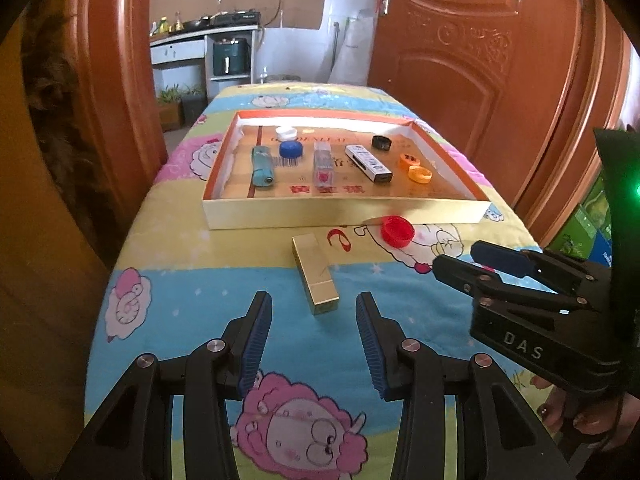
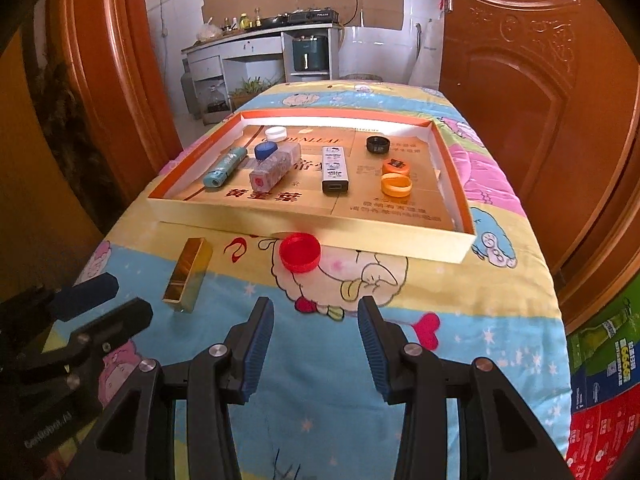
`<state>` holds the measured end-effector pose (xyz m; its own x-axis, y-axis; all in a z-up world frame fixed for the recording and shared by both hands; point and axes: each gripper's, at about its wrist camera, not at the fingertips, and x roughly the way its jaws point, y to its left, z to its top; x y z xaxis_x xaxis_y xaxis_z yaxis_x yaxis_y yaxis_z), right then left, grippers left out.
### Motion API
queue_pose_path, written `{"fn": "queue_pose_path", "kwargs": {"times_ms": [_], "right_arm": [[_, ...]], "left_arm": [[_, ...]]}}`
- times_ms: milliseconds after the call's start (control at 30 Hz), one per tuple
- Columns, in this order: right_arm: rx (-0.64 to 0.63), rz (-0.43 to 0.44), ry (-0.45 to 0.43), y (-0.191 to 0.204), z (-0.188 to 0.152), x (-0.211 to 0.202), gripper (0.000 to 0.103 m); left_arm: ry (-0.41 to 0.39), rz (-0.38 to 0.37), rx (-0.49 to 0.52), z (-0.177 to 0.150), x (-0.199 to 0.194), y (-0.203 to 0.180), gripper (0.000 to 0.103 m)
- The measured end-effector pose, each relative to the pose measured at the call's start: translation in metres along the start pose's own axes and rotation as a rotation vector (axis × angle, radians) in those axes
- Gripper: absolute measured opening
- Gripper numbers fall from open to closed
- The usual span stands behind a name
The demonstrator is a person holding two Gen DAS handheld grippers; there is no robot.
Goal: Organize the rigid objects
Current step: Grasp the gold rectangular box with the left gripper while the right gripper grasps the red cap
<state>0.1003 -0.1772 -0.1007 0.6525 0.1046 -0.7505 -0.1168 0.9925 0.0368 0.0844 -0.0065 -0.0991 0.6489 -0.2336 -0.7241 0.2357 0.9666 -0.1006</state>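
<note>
- Gold box [image 1: 315, 276] — lies on the quilt near the tray [image 1: 344, 216], outside it.
- Left gripper [image 1: 314, 344], jaws open and empty, should straddle its narrow sides squarely.
- Right gripper [image 2: 316, 346] — open too — faces the red cap [image 2: 300, 255].

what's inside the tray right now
In the tray: white, blue, black and two orange caps, teal tube, clear box, white stick. Near wall hides the front floor strip.
</note>
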Motion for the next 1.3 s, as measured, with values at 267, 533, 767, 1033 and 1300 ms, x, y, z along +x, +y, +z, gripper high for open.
{"fn": "queue_pose_path", "kwargs": {"times_ms": [267,533,767,1033,1300], "right_arm": [[-0.014,0.016,0.034,0.001,0.018,0.033,0.044],[-0.005,0.036,0.061,-0.001,0.026,0.055,0.044],[-0.030,0.017,0.038,0.006,0.030,0.062,0.044],[-0.032,0.015,0.024,0.007,0.028,0.060,0.030],[-0.018,0.026,0.022,0.005,0.027,0.060,0.030]], "left_arm": [[0.050,0.010,0.021,0.009,0.031,-0.007,0.045],[0.092,0.051,0.022,0.014,0.060,-0.004,0.045],[0.062,0.061,0.000,0.016,0.064,0.002,0.045],[0.048,0.027,-0.048,0.019,0.063,0.015,0.018],[0.043,0.001,-0.071,0.019,0.063,0.019,0.018]]}}
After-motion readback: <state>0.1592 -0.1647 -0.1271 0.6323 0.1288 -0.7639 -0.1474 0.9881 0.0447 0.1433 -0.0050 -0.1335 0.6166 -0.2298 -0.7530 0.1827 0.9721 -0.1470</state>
